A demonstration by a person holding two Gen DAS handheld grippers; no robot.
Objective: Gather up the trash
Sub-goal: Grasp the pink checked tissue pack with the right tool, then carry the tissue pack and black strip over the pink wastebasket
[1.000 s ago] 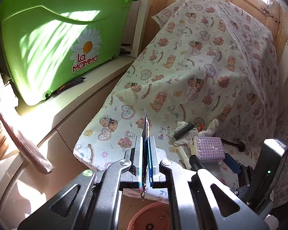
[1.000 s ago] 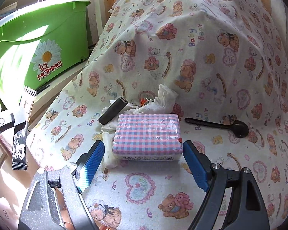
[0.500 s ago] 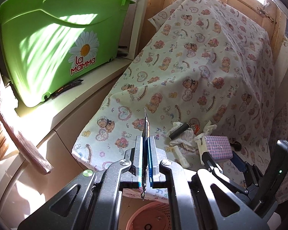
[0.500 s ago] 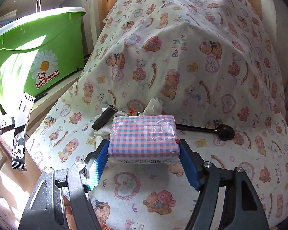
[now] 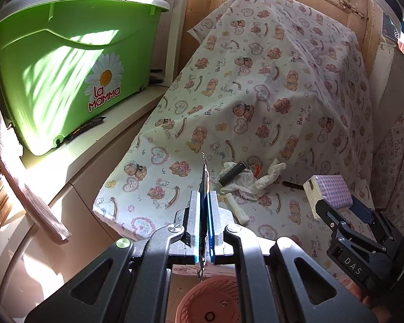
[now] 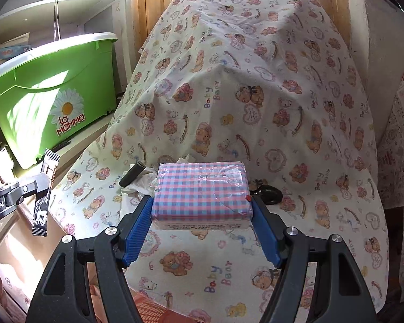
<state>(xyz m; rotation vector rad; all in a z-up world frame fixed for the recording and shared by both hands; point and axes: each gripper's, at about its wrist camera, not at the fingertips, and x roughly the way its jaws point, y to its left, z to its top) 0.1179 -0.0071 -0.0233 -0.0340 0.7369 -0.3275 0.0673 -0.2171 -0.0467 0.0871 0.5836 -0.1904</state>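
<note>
Checked tissue pack [image 6: 202, 188] clamped between right gripper [image 6: 202, 212] jaws — lifted.

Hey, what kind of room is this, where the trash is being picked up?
Probably a home storage or utility corner: a green mop bucket on a ledge, furniture draped in a teddy-bear sheet, an old wooden door behind.

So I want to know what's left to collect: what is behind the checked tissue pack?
Behind the checked tissue pack held in the right claw lie a dark tube, crumpled white paper and a black spoon. The pack hides whatever else lies there.
</note>
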